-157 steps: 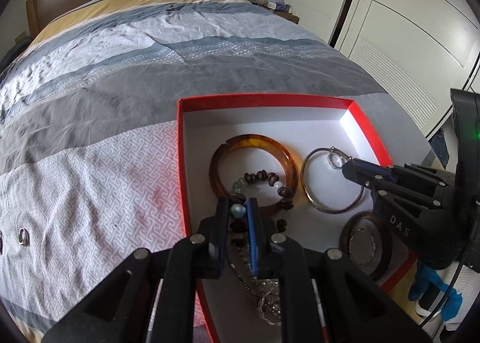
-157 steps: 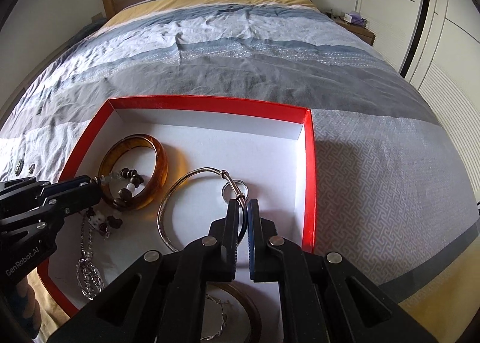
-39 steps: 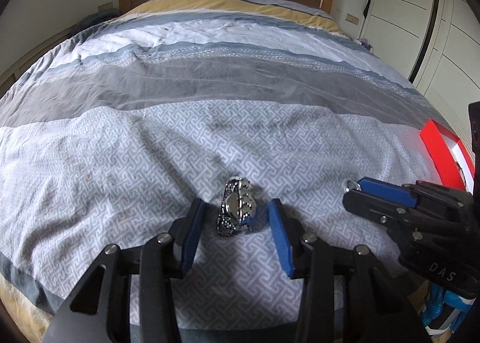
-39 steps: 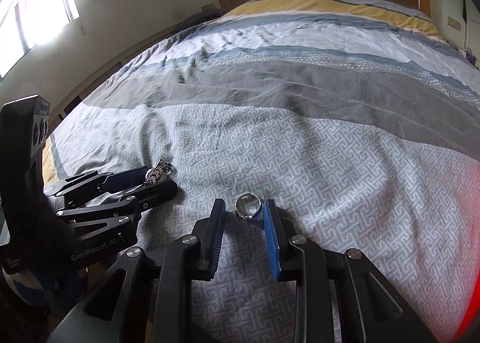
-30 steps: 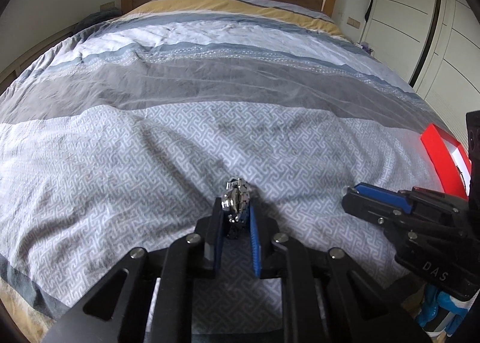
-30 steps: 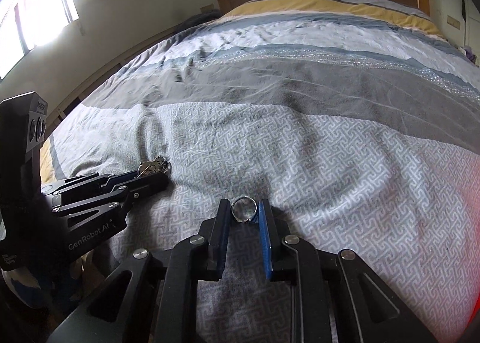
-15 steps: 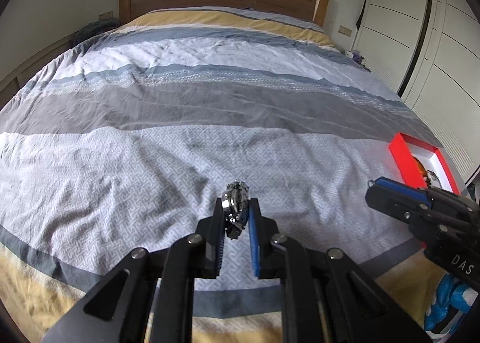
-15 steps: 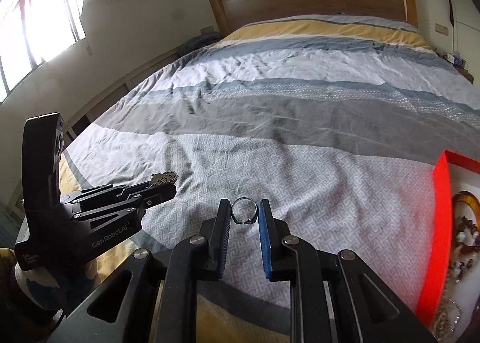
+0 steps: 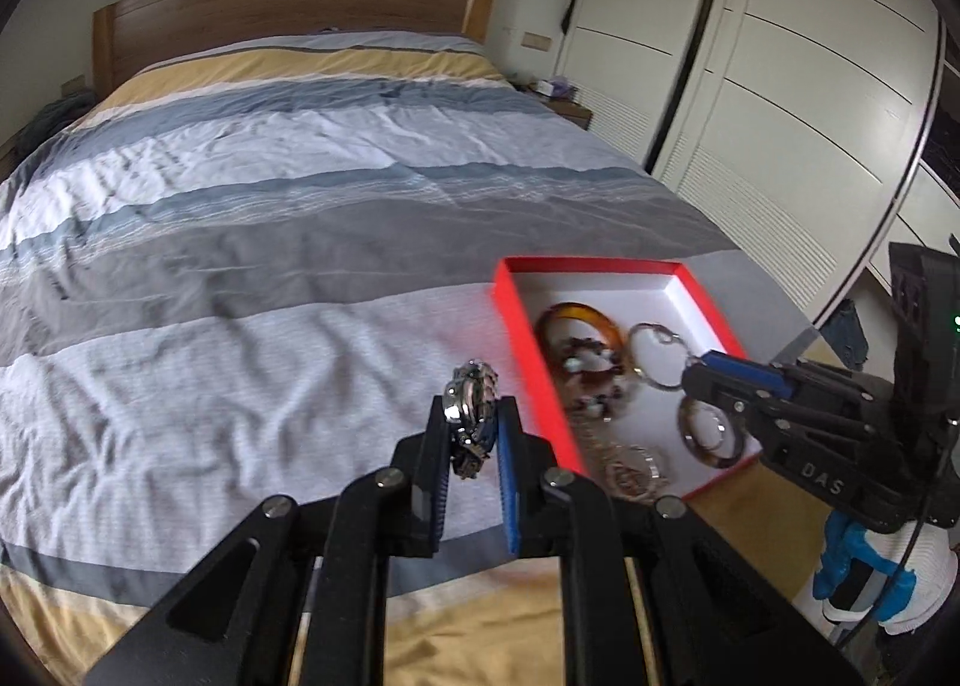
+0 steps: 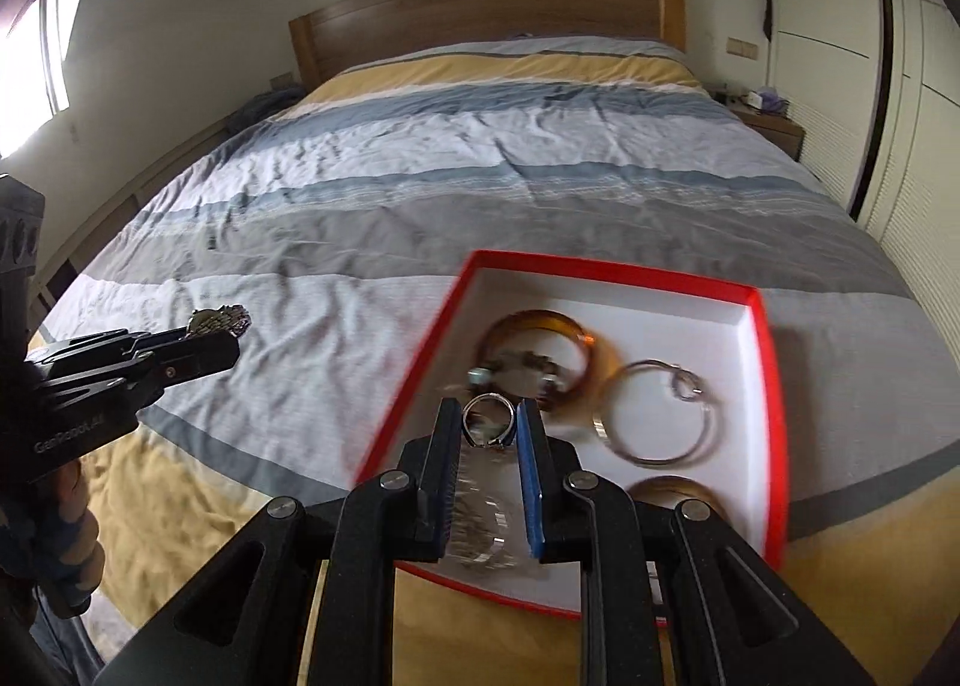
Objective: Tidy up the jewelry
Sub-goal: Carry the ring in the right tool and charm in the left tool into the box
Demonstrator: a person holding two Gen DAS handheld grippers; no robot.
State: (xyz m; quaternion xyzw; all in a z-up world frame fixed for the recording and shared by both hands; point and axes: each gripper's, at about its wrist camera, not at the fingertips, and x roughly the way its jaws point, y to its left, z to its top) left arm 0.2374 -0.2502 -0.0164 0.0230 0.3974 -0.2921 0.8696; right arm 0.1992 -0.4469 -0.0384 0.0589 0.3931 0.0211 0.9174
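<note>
**A:** what's in your tongs rn?

**B:** My left gripper [image 9: 474, 416] is pinching a chunky silver ring [image 9: 471, 395] over the bedspread [image 9: 240, 278], just beside the red box [image 9: 528, 338]. My right gripper [image 10: 489, 425] is clamped on a thin silver ring [image 10: 489, 419], up over the box with the bangles [image 10: 540, 344] in it.

A chunky silver ring [image 9: 471, 399] and a thin silver ring [image 10: 489, 421] were clamped upright; the red box [image 10: 771, 416] at three o'clock held bangles, perhaps beads.
</note>
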